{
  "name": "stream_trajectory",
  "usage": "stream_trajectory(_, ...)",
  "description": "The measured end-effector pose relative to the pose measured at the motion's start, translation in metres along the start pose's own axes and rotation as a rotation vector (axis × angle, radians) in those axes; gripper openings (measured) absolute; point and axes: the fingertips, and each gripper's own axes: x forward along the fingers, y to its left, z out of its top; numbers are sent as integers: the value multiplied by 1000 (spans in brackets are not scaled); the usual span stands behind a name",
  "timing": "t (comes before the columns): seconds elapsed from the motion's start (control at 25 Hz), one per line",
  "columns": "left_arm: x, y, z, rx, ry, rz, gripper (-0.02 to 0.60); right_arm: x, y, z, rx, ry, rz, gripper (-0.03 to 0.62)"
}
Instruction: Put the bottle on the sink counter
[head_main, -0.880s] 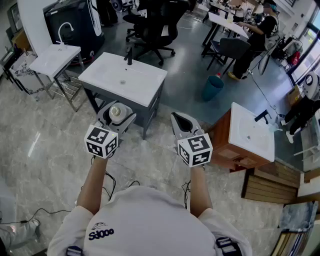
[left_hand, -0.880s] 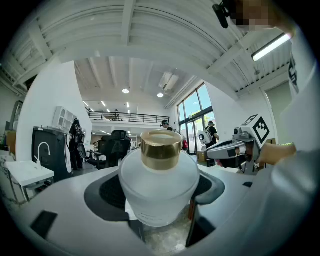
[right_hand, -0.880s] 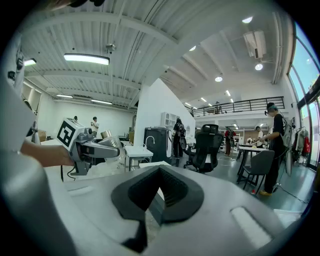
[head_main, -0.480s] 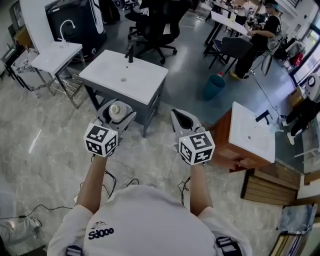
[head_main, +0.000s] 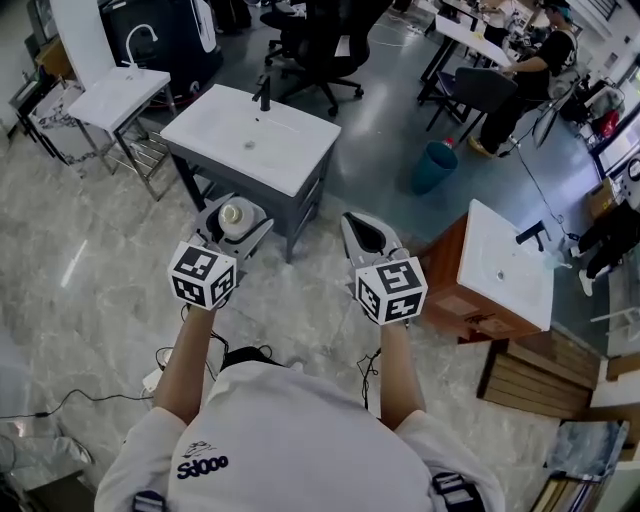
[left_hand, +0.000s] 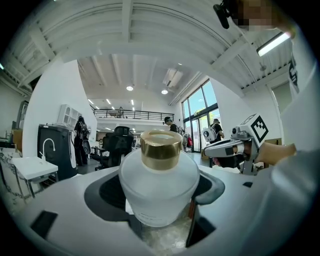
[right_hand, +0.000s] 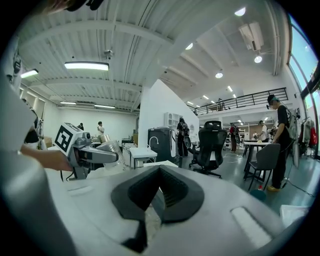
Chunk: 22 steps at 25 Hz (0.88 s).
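Note:
A frosted white bottle (head_main: 231, 214) with a gold cap (left_hand: 160, 148) stands upright between the jaws of my left gripper (head_main: 238, 213), which is shut on its round body (left_hand: 159, 187). I hold it in the air just short of the near edge of the white sink counter (head_main: 290, 160) on its grey cabinet. A black faucet (head_main: 264, 95) stands at that counter's far edge. To the right, at the same height, is my right gripper (head_main: 366, 233). Its jaws are together with nothing between them (right_hand: 158, 175).
A second white sink (head_main: 118, 98) on a metal frame stands at the far left. A wooden cabinet with a sink (head_main: 505, 270) is at the right. A teal bin (head_main: 431, 166), office chairs (head_main: 320, 45) and a seated person (head_main: 535, 65) lie beyond. Cables (head_main: 190, 355) trail on the floor.
The floor and the sinks have shifted slightly in the head view as the person moves. Both grippers keep their pose, and the bottle stays in the left one.

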Motion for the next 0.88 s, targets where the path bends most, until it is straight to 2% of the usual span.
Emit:
stream_trajectory(0.44,12,-4,-7,-13,6,12,344,3,-12,-6,-5,9,17,9)
stream_trajectory(0.88,78,30,-9,-17,4,-24,344,51,-55,-5,3,7,-4,9)
